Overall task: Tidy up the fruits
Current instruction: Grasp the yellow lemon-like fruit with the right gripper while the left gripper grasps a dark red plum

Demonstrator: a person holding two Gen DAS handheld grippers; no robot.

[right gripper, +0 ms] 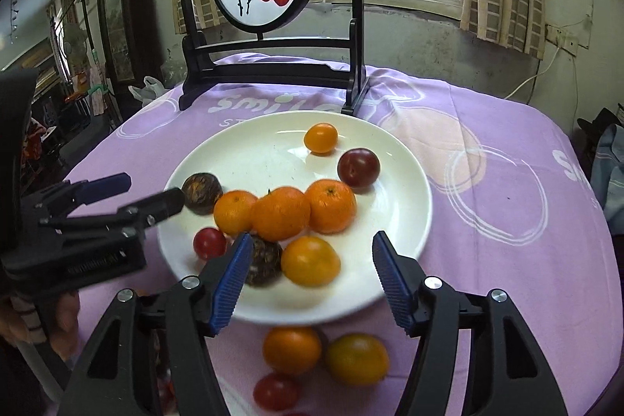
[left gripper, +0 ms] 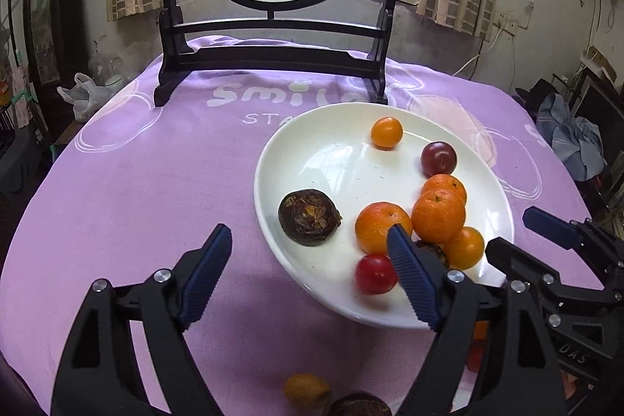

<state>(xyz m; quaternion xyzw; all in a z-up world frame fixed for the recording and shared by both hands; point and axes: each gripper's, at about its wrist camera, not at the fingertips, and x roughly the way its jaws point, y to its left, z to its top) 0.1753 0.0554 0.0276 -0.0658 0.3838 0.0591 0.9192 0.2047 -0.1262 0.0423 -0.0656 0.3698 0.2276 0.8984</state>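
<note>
**Now fetch the loose fruit, one piece per gripper**

Right now both grippers are empty with jaws apart. The left gripper hangs over the near-left rim of the plate, its right finger across the front of an orange. The right gripper sits over the plate's near edge, with nothing between its pads.

Most fruit already lies on the plate: three oranges bunched in the middle, a small orange tomato and a plum at the far side, a red tomato, a yellow one and two dark chestnuts. What I judge is left lies on the tabletop just in front of the plate: an orange, a yellow-green fruit touching it, and a red tomato nearer you.

- Pull the right gripper back and down toward the loose orange; it is the closest.
- Straddle it at its widest part and close gently, since round fruit can squirt out.
- Mind the neighbour touching it: come in from the free side so you do not send it rolling.
- Set each piece into the bare far-left of the plate, low, so it does not knock the pile.
</note>
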